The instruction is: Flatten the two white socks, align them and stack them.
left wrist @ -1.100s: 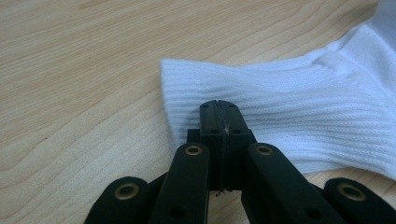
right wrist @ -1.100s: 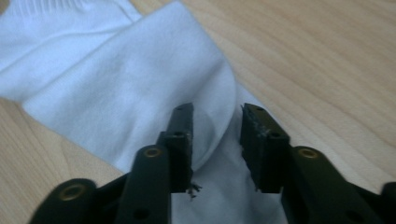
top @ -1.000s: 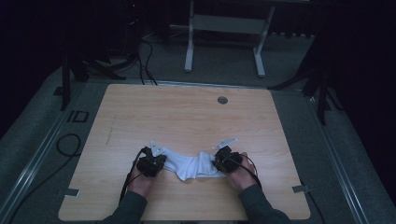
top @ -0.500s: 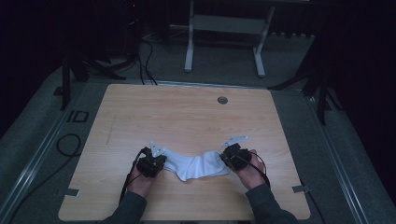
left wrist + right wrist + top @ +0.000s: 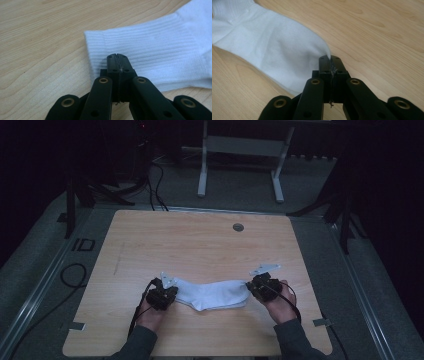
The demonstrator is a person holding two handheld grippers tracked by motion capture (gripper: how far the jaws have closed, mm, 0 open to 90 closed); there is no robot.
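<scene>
A white sock [image 5: 215, 295] lies stretched across the near part of the wooden table [image 5: 200, 245], held between both hand-held grippers. My left gripper [image 5: 172, 292] is at its ribbed cuff. In the left gripper view the jaws [image 5: 117, 56] are pressed together on the cuff end of the sock [image 5: 155, 50]. My right gripper [image 5: 251, 287] is at the toe end. In the right gripper view its jaws [image 5: 329, 58] are shut on the toe tip, and the sock [image 5: 274, 45] rises in a peak into them.
A round grommet hole [image 5: 238, 227] sits near the table's far edge. Behind the table stands a white metal frame [image 5: 240, 150]. A black cable [image 5: 70, 272] loops on the floor at the left. Both forearms enter over the near edge.
My right gripper has moved to the right and risen a little with the toe, pulling the sock out longer and straighter. The left gripper has stayed in place.
</scene>
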